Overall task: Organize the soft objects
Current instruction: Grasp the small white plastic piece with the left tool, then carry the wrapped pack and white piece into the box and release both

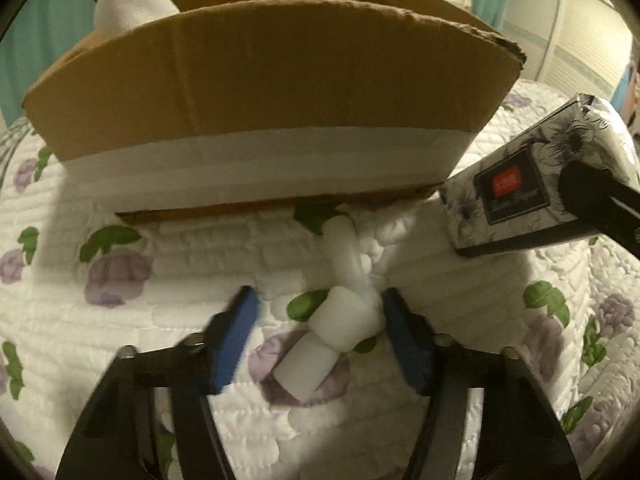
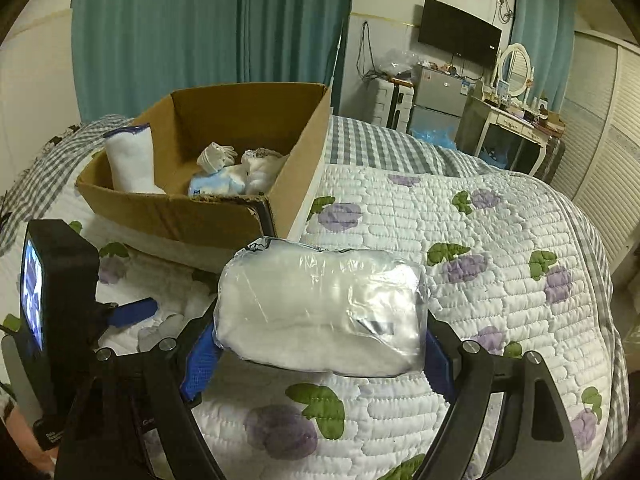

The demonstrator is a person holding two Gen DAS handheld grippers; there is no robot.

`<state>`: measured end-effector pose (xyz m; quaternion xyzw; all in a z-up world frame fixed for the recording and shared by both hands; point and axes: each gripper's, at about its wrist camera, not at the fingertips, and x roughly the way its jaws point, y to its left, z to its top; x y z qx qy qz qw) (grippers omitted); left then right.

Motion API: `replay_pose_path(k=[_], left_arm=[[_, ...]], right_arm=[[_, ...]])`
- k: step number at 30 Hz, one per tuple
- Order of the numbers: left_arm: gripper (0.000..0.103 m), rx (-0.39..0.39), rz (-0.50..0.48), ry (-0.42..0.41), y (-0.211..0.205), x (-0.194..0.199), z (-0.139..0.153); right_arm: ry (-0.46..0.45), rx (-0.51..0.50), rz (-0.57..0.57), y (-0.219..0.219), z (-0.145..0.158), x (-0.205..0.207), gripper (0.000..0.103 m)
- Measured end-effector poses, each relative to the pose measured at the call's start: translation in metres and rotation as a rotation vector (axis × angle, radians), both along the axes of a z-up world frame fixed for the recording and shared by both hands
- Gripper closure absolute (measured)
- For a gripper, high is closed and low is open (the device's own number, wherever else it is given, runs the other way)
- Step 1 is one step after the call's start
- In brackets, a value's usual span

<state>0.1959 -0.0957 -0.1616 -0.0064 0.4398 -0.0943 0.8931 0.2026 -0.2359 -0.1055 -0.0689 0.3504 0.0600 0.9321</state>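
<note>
My left gripper [image 1: 316, 320] is open, low over the quilt, its blue pads either side of several white foam tubes [image 1: 340, 320] lying in front of the cardboard box [image 1: 260, 92]. The right pad touches the tubes. My right gripper [image 2: 320, 344] is shut on a plastic-wrapped tissue pack [image 2: 320, 308] and holds it above the quilt, right of the box [image 2: 224, 216]. The pack also shows in the left wrist view [image 1: 532, 184]. The box holds a white rolled towel [image 2: 130, 160], baby socks and small cloths [image 2: 236, 172].
The flowered white quilt [image 2: 460, 240] covers the bed. Teal curtains [image 2: 200, 32] hang behind the box. A dresser with a mirror [image 2: 516, 68], a fridge and a wall TV stand at the far right. The left gripper's body [image 2: 60, 300] sits at left.
</note>
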Motion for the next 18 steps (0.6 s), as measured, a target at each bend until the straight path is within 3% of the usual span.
replay_pose_path(k=[3,9,18], left_arm=[[0.067,-0.025,-0.026,-0.003,0.0,-0.002,0.004],[0.07,-0.022,-0.042,-0.026,0.002,-0.025,0.018],[0.07,-0.004,-0.041,-0.114,0.014,-0.07,0.068]], right_arm=[[0.001,-0.004,0.0,0.001,-0.001,0.0,0.019],[-0.02,-0.004,-0.016,-0.002,-0.001,-0.009,0.02],[-0.068,0.034,-0.033,-0.002,0.018,-0.043,0.02]])
